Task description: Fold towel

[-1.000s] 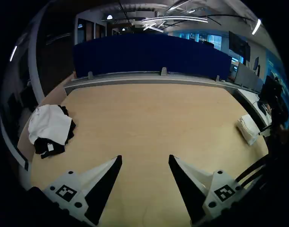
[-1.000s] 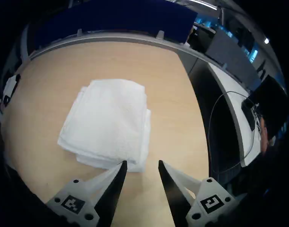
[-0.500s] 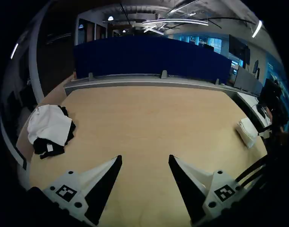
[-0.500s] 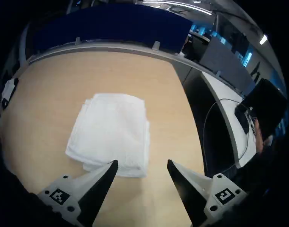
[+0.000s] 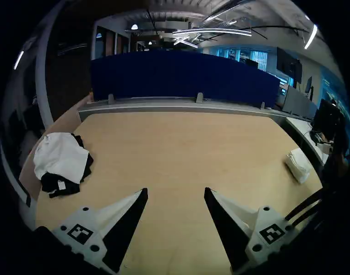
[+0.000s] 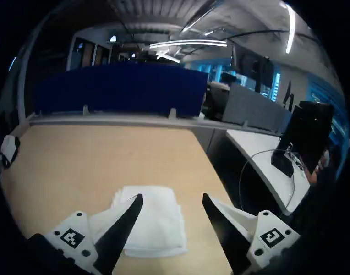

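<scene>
Towel [image 6: 154, 220] lies folded near the table's [image 6: 97, 156] right edge, just beneath the right gripper [image 6: 172, 196] — fingers spread apart, holding nothing. The left gripper [image 5: 176, 189], fingers likewise apart, hangs over mid-table — a clothes pile [image 5: 60, 160] left, a blue divider [image 5: 179, 75] behind.

Open-plan office: wooden desk [image 5: 184, 142], blue divider screen [image 5: 179, 73], monitor [image 6: 308, 133] on neighbouring desk, ceiling strip lights [image 6: 188, 43].
</scene>
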`<state>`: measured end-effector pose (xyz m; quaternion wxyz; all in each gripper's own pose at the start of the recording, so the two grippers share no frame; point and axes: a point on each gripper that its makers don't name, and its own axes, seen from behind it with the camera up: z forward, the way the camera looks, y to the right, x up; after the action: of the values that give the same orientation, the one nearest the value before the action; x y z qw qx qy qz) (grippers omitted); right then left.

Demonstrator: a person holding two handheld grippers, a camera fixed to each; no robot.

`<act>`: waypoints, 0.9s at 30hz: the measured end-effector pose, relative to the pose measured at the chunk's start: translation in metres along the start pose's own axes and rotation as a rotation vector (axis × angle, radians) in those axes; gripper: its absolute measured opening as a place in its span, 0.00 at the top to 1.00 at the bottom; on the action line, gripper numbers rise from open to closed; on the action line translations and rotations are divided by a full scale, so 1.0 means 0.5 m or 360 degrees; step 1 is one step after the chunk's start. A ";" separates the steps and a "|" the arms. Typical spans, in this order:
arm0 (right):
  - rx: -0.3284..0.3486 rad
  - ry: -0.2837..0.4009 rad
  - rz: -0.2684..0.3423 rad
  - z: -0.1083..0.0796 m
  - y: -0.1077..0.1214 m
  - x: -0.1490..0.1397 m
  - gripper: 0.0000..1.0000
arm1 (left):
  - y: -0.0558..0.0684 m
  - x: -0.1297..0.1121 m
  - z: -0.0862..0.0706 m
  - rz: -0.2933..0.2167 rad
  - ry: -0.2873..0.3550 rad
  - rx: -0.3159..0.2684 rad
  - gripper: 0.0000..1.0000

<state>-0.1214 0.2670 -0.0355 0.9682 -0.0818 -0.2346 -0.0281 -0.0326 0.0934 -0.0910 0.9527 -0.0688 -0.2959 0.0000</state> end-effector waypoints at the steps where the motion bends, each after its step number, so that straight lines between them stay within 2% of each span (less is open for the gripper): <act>1: 0.0004 0.0050 0.0026 -0.004 -0.006 0.019 0.00 | -0.002 0.003 0.001 -0.0002 0.0007 0.0000 0.09; 5: 0.0031 0.0221 0.0102 -0.020 -0.029 0.085 0.00 | -0.009 0.018 0.005 -0.0009 0.0039 0.0002 0.09; 9: 0.0035 0.0301 0.0114 -0.027 -0.046 0.126 0.00 | -0.014 0.036 0.007 -0.0011 0.0079 0.0003 0.09; 15: 0.0055 0.0376 0.0074 -0.043 -0.099 0.175 0.00 | -0.028 0.080 0.007 -0.0003 0.0182 0.0026 0.09; 21: 0.0131 0.0421 0.0018 -0.053 -0.180 0.209 0.00 | -0.046 0.126 0.009 -0.0008 0.0285 0.0054 0.09; 27: 0.0193 0.0448 0.0016 -0.067 -0.260 0.235 0.00 | -0.066 0.169 0.005 0.0015 0.0386 0.0085 0.09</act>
<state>-0.0139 0.1312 0.0081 0.9948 -0.0196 -0.0975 -0.0202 0.0341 0.0644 -0.0371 0.9830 -0.0443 -0.1782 0.0039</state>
